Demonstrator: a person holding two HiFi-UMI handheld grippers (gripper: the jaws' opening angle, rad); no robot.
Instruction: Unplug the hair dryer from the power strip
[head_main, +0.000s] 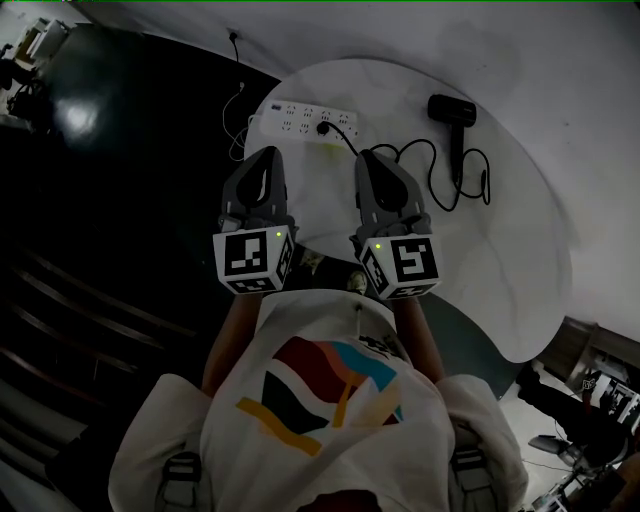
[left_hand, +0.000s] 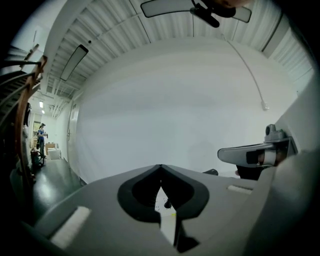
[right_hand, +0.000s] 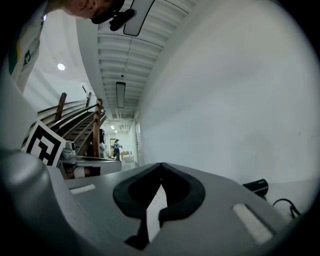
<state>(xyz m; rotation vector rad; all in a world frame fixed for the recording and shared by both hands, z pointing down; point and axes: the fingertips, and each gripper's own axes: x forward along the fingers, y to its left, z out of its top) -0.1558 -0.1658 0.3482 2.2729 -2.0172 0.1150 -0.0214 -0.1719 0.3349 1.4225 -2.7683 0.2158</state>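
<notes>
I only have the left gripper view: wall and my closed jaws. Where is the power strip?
Observer: The head view shows the white power strip on the round table, just ahead of the left gripper.
Operator: Anything plugged into it?
Observer: Yes, one black plug. Its cord loops right to the hair dryer, which lies on the table.
Operator: And my other gripper?
Observer: The right gripper has its jaws together with nothing between them. In the head view its tip shows over the cord, right of the plug.
</notes>
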